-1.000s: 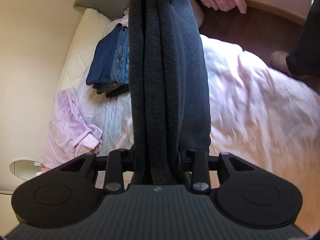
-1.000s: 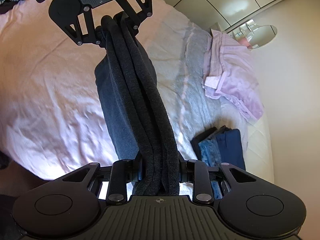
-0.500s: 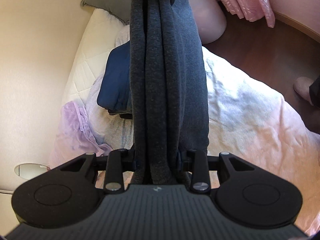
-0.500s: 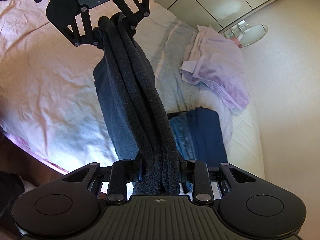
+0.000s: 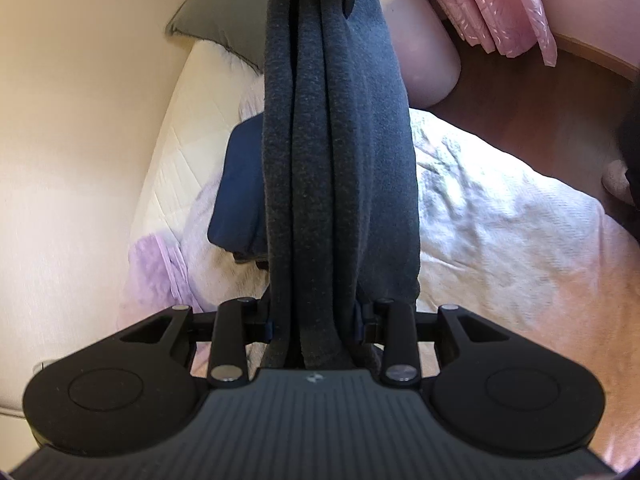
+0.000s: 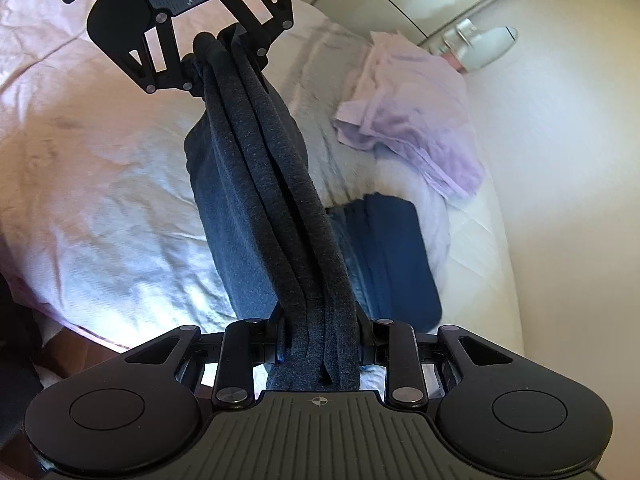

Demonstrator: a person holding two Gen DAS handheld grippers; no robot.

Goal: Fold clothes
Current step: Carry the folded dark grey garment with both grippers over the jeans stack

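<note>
A folded dark grey garment (image 5: 336,152) hangs stretched in the air between both grippers, in several thick layers. My left gripper (image 5: 316,320) is shut on one end of it. My right gripper (image 6: 320,344) is shut on the other end. In the right wrist view the left gripper (image 6: 222,60) shows at the top, clamping the far end of the dark grey garment (image 6: 276,200). Below the garment lies a stack of folded blue clothes (image 6: 392,256) on the bed; the same stack (image 5: 240,192) shows partly hidden in the left wrist view.
The bed has a pale pink cover (image 6: 100,184). A crumpled lilac shirt (image 6: 416,116) lies beside the blue stack near the cream wall (image 6: 560,160). A grey pillow (image 5: 224,12) lies at the head. Wooden floor (image 5: 520,92), pink curtain (image 5: 500,4) and a person's foot (image 5: 616,176) are off the bed's side.
Both grippers have carried the stretched grey garment across the bed toward the blue stack, which now lies directly beneath it. The grip on both ends is unchanged.
</note>
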